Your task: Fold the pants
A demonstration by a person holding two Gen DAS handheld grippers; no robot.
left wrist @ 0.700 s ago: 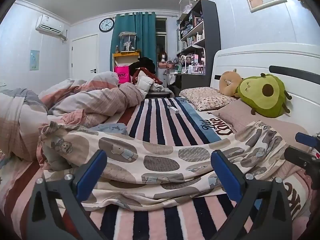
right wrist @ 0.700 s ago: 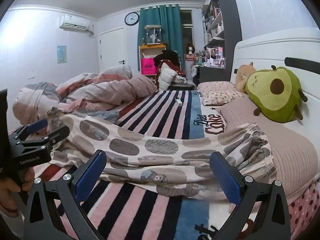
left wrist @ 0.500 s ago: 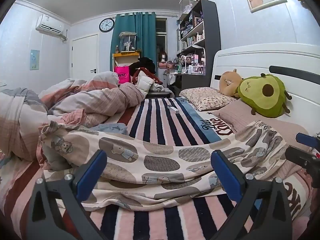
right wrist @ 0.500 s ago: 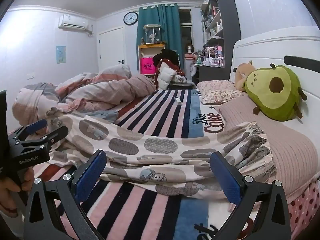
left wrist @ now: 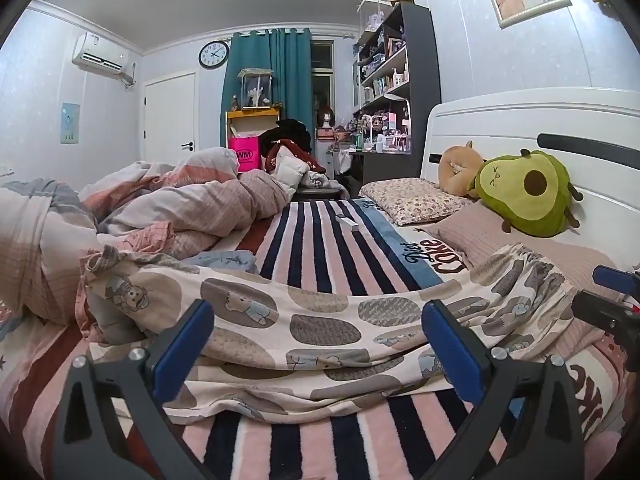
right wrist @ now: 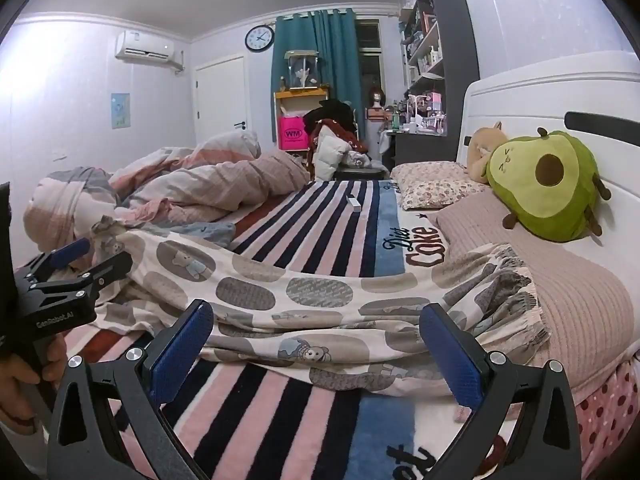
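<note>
Cream pants (left wrist: 320, 328) with grey ovals and bear prints lie spread across the striped bed, waistband at the right on a pink pillow, leg ends at the left. They also show in the right wrist view (right wrist: 320, 300). My left gripper (left wrist: 316, 344) is open and empty, just in front of the pants' near edge. My right gripper (right wrist: 316, 344) is open and empty, low over the near edge of the pants. The left gripper also shows at the left of the right wrist view (right wrist: 80, 264), open. The right gripper shows at the right edge of the left wrist view (left wrist: 612, 300).
A bunched duvet (left wrist: 160, 208) lies at the left. A green avocado plush (right wrist: 548, 184) and a floral pillow (right wrist: 432, 188) rest by the white headboard (right wrist: 540, 92). A small white box (left wrist: 348, 222) lies on the striped blanket (left wrist: 320, 240). Shelves (left wrist: 392, 92) stand behind.
Both grippers have eased slightly toward the pants. Nothing was taken hold of and the pants lie as before.
</note>
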